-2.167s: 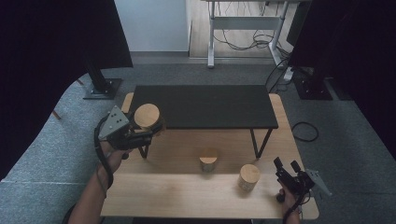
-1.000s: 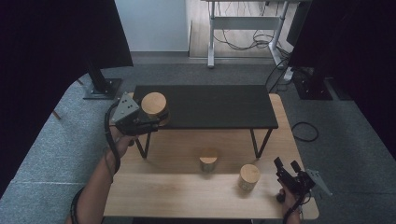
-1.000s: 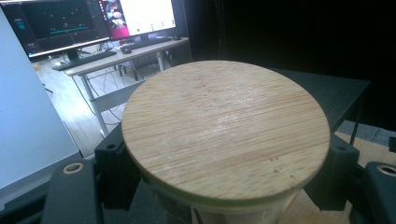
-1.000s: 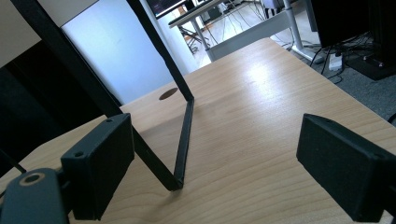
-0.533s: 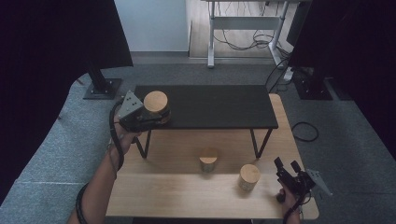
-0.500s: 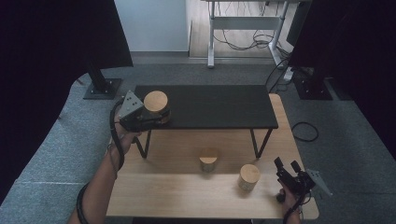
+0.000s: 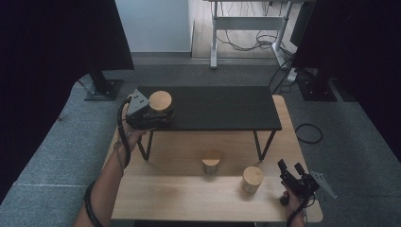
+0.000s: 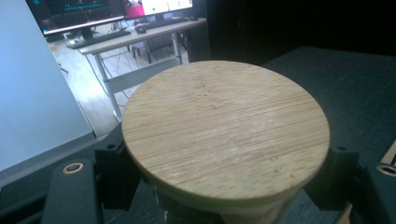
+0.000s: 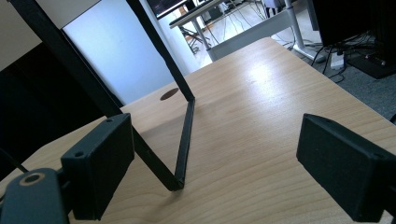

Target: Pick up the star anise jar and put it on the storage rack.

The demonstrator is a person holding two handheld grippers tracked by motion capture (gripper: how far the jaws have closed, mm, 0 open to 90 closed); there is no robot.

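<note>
The left tongs [image 7: 158,113] are clamped on a wooden-lidded jar [image 7: 161,101], one jaw pressed against each side of it just under the lid. In the left gripper view the round bamboo lid [image 8: 226,128] lies between the two black jaws, with a bit of clear wall showing beneath its rim. In the high view the jar sits at about nine o'clock from the middle of the black shelf [image 7: 222,108], over its left end; whether it rests on that surface or hangs just above it cannot be told. The shelf stands on thin black legs on the wooden table [image 7: 189,198]. Two more wooden-lidded jars stand on the table, one [image 7: 211,161] at six o'clock of the shelf and another [image 7: 252,178] toward five o'clock. The right tongs [image 7: 292,171] rest near the table's right front corner, jaws wide apart with nothing between them, just beside that second jar.
</note>
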